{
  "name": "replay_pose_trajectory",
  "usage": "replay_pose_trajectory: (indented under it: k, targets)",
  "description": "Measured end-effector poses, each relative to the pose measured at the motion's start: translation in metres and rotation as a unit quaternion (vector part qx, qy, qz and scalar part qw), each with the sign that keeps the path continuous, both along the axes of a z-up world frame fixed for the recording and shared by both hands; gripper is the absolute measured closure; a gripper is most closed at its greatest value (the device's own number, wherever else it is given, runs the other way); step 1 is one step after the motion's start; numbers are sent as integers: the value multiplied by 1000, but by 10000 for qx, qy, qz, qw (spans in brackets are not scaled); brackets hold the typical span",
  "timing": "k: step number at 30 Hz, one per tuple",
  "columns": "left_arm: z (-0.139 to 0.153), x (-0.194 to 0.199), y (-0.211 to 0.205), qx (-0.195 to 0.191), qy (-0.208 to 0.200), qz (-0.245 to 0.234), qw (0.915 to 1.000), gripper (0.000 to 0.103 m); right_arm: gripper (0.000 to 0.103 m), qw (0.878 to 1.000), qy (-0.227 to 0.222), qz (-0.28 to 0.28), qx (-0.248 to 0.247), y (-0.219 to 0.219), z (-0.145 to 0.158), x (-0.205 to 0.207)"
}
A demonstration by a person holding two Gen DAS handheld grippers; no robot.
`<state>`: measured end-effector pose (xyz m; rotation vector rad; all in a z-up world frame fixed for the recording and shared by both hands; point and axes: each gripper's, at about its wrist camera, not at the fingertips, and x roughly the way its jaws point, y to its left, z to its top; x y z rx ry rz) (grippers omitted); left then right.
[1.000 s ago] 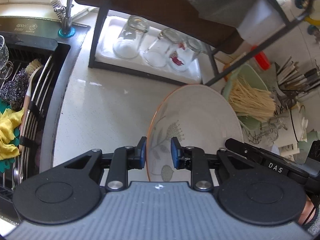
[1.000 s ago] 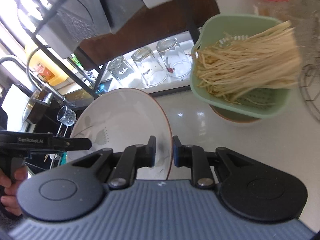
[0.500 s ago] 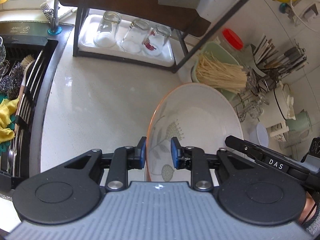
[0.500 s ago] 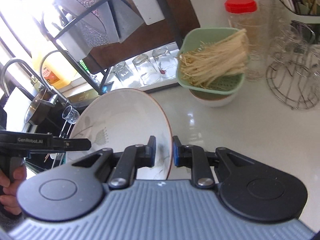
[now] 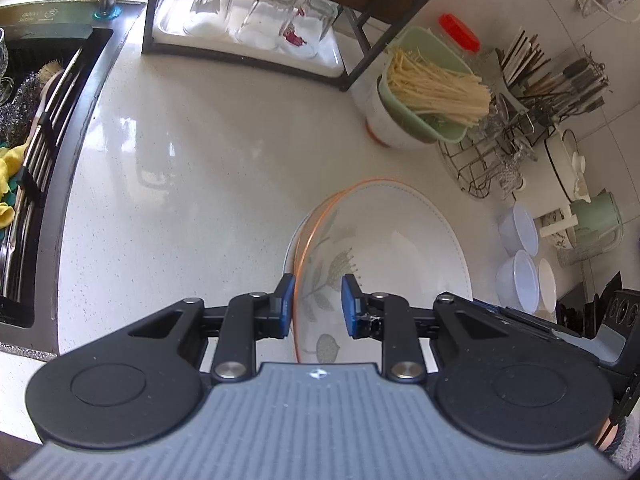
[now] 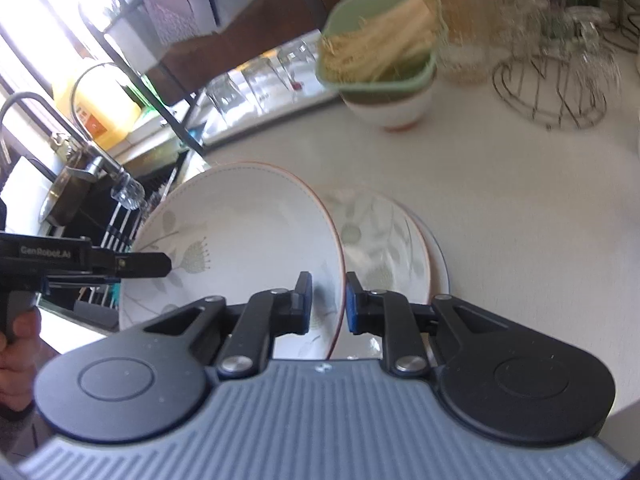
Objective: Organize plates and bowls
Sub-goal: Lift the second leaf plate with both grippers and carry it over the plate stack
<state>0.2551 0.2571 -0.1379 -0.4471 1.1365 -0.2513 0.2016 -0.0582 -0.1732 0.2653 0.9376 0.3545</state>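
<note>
A white plate with an orange rim and a leaf pattern point(image 5: 384, 248) is held tilted above the counter by both grippers. My left gripper point(image 5: 317, 306) is shut on its near rim. My right gripper point(image 6: 327, 303) is shut on the opposite rim of the same plate point(image 6: 240, 232). Just under it, a stack of like plates point(image 6: 384, 240) lies on the white counter point(image 5: 192, 168); its edge shows in the left wrist view point(image 5: 289, 256). The left gripper's body also shows at the left of the right wrist view point(image 6: 80, 262).
A green colander of noodles point(image 5: 428, 88) sits on a bowl point(image 5: 380, 124) at the back. A rack with upturned glasses point(image 5: 260, 20) stands behind. A black sink point(image 5: 36, 128) is at the left. Small white bowls point(image 5: 520, 256), a wire rack point(image 5: 492, 160) and utensils point(image 5: 560, 76) crowd the right.
Both grippers have carried the plate back from the rack and colander and lower, so it now hangs just over the stack of plates. Both grips are unchanged.
</note>
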Motion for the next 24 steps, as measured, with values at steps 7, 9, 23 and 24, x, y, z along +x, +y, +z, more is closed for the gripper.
replay_pose_trajectory:
  k: [7,9,23,24]
  targets:
    - [-13,6,-10,148,68,-99,9998,75,83,9997,148,-170,-14,-4,-19,-3]
    - [-16,10,-11,127,96,-76,9998,75,83,9997,162,-196,15,-7,-23,-1]
    - [-26,42,-30,572,164,-299,9978,75,83,9991,77,-129,-384,-4,-38,26]
    - [-27,43,-32,625,189,-308,9974,75,83,9988,26,-120,-474,-3,-37,25]
